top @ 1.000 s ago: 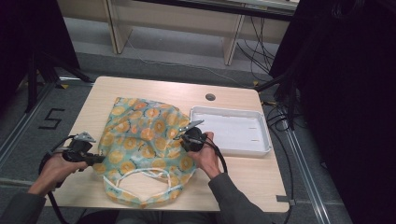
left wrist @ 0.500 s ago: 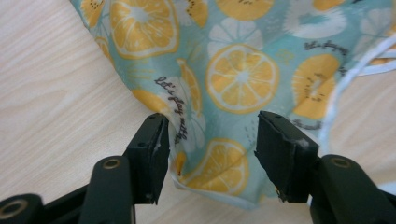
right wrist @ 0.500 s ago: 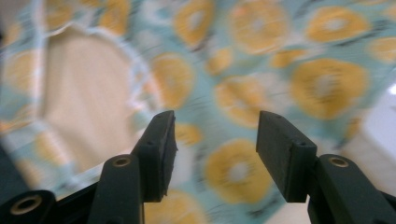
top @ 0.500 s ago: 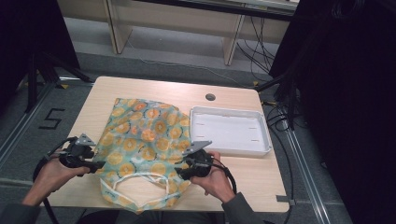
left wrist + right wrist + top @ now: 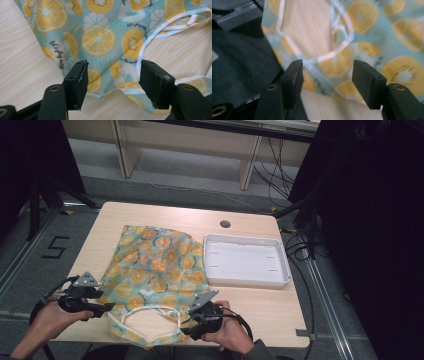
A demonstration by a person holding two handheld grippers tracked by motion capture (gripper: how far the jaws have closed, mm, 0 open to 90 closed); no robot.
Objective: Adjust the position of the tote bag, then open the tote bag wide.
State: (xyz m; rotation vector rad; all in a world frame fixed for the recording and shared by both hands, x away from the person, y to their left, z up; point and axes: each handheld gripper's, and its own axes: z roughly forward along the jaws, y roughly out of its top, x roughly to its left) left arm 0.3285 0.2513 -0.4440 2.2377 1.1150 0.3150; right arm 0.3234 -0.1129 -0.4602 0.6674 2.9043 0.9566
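A teal bag (image 5: 155, 265) printed with orange slices lies flat on the wooden table (image 5: 150, 217), its white-trimmed handles (image 5: 145, 312) at the near edge. My left gripper (image 5: 106, 309) sits at the bag's near left corner, pointing right. Its jaws have just been opening and stand open (image 5: 112, 82), with the bag's hem (image 5: 107, 93) lying loose between them. My right gripper (image 5: 189, 330) is at the near right corner. Its jaws have also just been opening and stand open (image 5: 327, 80) above the bag (image 5: 387, 30) and a handle loop (image 5: 337, 50), pressing nothing.
An empty white tray (image 5: 245, 282) sits to the right of the bag, close to its edge. A round cable hole (image 5: 225, 224) is near the table's far side. The bag's handle end reaches over the front table edge, beside dark clothing (image 5: 237, 75).
Both grippers have drawn back toward the near table edge, the right one farther. Their jaws, shut on the bag before, now stand open, and the bag lies spread out.
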